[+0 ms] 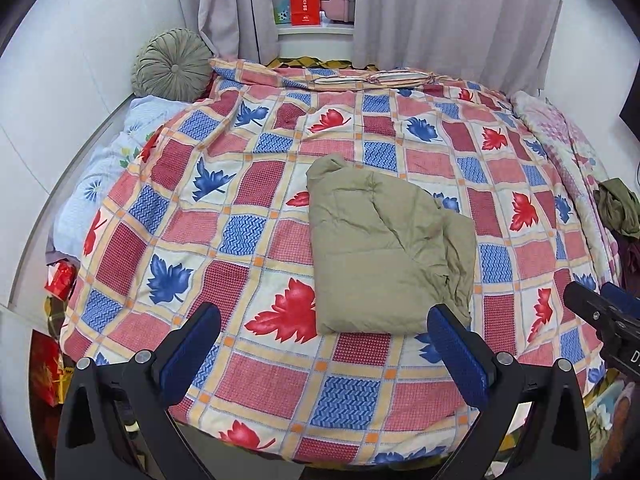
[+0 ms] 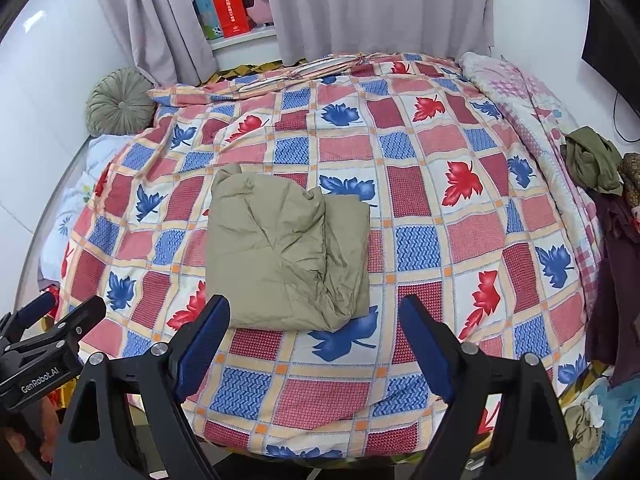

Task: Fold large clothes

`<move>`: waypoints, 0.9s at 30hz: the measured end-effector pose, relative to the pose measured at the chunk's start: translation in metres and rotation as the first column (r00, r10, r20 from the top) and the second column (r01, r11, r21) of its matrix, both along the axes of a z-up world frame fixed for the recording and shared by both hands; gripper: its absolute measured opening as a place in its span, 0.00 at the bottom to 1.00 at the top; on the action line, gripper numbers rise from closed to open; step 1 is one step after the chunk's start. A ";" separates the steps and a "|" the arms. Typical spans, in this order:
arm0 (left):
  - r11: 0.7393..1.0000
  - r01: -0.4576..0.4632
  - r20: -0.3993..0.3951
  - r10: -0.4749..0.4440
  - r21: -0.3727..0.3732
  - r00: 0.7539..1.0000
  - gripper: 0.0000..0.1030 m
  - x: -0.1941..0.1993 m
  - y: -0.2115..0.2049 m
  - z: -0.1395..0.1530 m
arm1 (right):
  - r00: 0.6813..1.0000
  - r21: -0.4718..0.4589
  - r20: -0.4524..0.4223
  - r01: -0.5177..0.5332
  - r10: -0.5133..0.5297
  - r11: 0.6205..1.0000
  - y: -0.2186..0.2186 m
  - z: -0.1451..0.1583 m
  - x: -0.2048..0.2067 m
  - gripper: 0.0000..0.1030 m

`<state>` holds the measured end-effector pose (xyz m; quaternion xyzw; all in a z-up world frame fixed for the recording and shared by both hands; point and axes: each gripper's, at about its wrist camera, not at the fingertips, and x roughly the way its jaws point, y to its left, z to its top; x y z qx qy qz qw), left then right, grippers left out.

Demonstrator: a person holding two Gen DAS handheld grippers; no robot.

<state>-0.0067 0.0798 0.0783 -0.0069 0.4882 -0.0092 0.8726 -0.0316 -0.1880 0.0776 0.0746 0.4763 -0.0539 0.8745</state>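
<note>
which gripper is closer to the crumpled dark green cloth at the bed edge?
Right. The right gripper sits on the dark green cloth's side; the left gripper is farther over, beyond it.

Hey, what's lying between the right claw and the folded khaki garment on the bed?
Nothing but bare patterned bedspread: in the right wrist view, the open right claw hovers just short of the folded khaki garment, its near edge showing between the fingers.

I see a khaki-olive folded garment point(image 1: 384, 248) on a bedspread point(image 1: 256, 216) checked in pink, dark red and blue chevron squares with red and blue maple leaves on white, crossed by cream bands. My left tongs point(image 1: 324, 344) and right tongs point(image 2: 316, 340) are black with blue pads. The round cushion point(image 1: 172, 66) is sage green, the curtains point(image 1: 440, 12) pale grey.
</note>
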 end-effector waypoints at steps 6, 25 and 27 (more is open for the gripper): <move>1.000 -0.001 0.001 0.001 0.000 1.000 1.00 0.000 0.000 0.000 | 1.000 -0.003 0.000 -0.007 0.007 1.000 -0.001 0.000 0.001 0.86; 1.000 -0.004 0.000 0.004 0.001 1.000 1.00 -0.003 -0.001 0.000 | 1.000 -0.004 -0.002 -0.012 0.012 1.000 -0.003 0.002 0.003 0.86; 1.000 -0.004 0.000 0.004 0.001 1.000 1.00 -0.003 -0.001 -0.001 | 1.000 -0.003 -0.002 -0.013 0.013 1.000 -0.003 0.001 0.003 0.86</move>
